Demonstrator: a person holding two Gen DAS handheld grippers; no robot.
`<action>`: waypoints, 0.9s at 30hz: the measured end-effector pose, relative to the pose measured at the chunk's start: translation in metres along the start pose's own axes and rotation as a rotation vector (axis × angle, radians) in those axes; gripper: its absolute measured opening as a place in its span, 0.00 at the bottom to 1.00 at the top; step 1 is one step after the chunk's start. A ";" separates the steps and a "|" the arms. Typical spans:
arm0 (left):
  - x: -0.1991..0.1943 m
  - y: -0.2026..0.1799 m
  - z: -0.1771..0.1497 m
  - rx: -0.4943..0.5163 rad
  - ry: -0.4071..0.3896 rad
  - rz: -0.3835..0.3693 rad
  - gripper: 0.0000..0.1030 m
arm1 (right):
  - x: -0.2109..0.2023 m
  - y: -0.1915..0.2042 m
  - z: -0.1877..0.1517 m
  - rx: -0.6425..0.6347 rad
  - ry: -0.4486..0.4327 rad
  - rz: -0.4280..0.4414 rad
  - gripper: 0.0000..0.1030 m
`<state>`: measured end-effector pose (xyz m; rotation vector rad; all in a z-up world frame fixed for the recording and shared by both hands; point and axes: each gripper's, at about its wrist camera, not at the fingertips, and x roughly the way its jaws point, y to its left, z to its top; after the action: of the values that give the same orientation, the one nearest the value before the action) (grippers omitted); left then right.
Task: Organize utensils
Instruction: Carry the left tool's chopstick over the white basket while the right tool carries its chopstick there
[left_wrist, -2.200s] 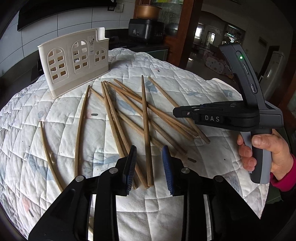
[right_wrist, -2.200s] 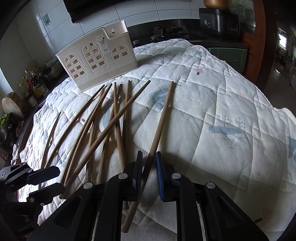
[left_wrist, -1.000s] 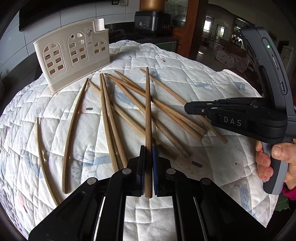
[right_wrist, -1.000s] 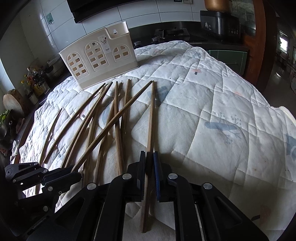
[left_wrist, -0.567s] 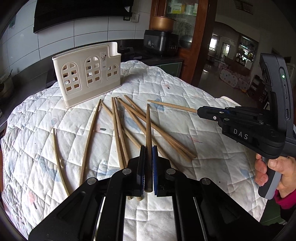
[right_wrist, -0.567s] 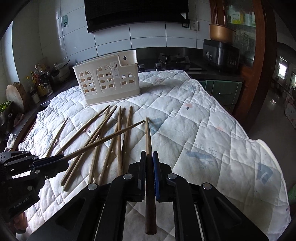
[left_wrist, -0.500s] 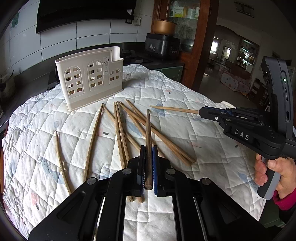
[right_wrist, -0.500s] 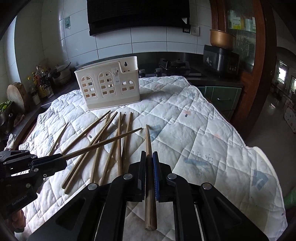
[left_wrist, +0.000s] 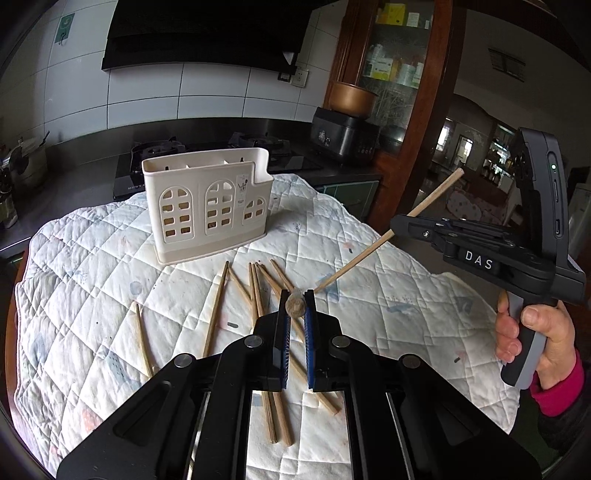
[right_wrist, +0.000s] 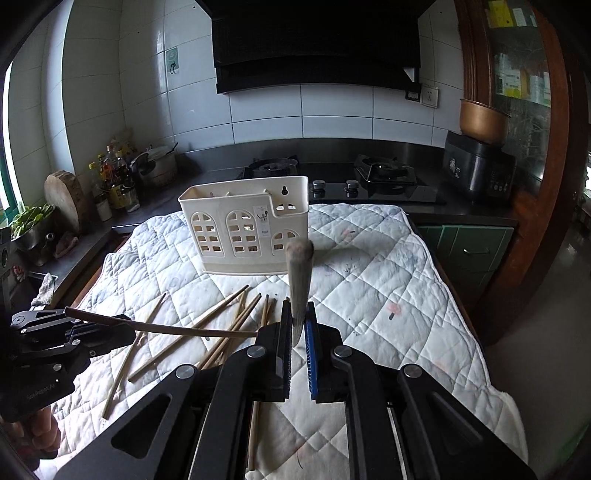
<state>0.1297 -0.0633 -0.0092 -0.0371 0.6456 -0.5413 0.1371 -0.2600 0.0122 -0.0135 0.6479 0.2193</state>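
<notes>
A cream plastic utensil holder (left_wrist: 208, 208) with arched cut-outs stands at the far side of the quilted cloth; it also shows in the right wrist view (right_wrist: 245, 230). Several wooden chopsticks (left_wrist: 255, 295) lie on the cloth before it. My left gripper (left_wrist: 295, 306) is shut on one chopstick (left_wrist: 294, 306), seen end-on, lifted above the cloth. My right gripper (right_wrist: 298, 314) is shut on another chopstick (right_wrist: 300, 273), tilted up with its blunt end toward the camera. From the left wrist view that chopstick (left_wrist: 388, 236) slants across the right gripper's fingers.
The white quilted cloth (left_wrist: 92, 280) covers the table. Behind it is a dark counter with a gas hob (right_wrist: 332, 173), a black rice cooker (right_wrist: 478, 170), bottles (right_wrist: 114, 177) and a wooden board at left. A wooden cabinet post (left_wrist: 417, 110) stands at right.
Both grippers have lifted higher, each with its chopstick. The held chopsticks have tipped from lying forward to pointing up, so I see their blunt ends. The holder looks farther and lower.
</notes>
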 end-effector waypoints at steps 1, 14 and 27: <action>-0.002 0.000 0.005 -0.002 -0.011 0.001 0.06 | 0.000 0.000 0.006 -0.011 0.003 0.007 0.06; -0.021 0.010 0.059 -0.018 -0.099 0.029 0.05 | 0.006 0.009 0.067 -0.101 0.001 0.065 0.06; -0.053 0.024 0.158 0.047 -0.246 0.137 0.05 | 0.020 0.011 0.157 -0.102 -0.065 0.048 0.06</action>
<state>0.1970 -0.0377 0.1427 -0.0154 0.3919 -0.4115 0.2443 -0.2325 0.1259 -0.0884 0.5721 0.2980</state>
